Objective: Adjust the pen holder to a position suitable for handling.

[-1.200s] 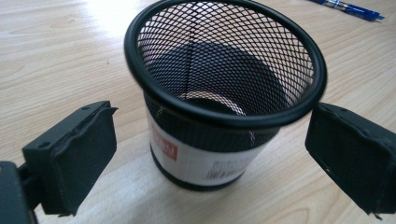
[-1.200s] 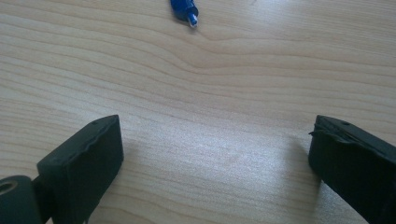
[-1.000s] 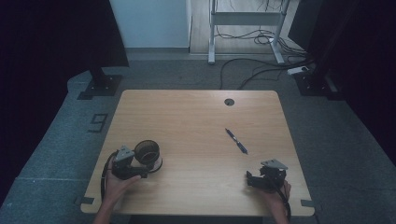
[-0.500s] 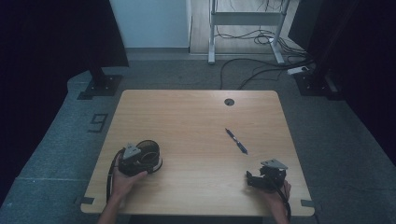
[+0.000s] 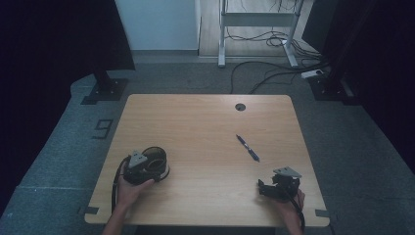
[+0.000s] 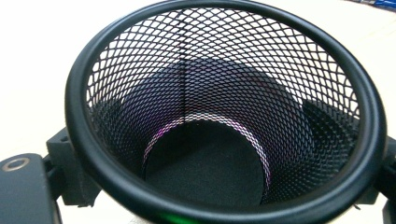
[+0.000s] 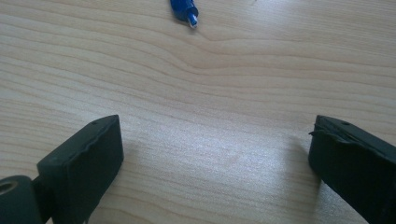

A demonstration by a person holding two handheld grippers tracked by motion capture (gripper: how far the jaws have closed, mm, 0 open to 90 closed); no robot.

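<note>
Left claw [image 5: 147,165] now closed around the mesh cup [image 6: 224,116], having just shifted right; right claw [image 7: 215,154] spread near the pen [image 5: 248,148], ready for pickup.

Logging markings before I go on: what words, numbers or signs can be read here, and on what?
"9": black figure on the grey carpet floor, left of the light wooden table.
Blue pen: any print too small to read.
Black wire-mesh pen cup: no text shows.
</note>
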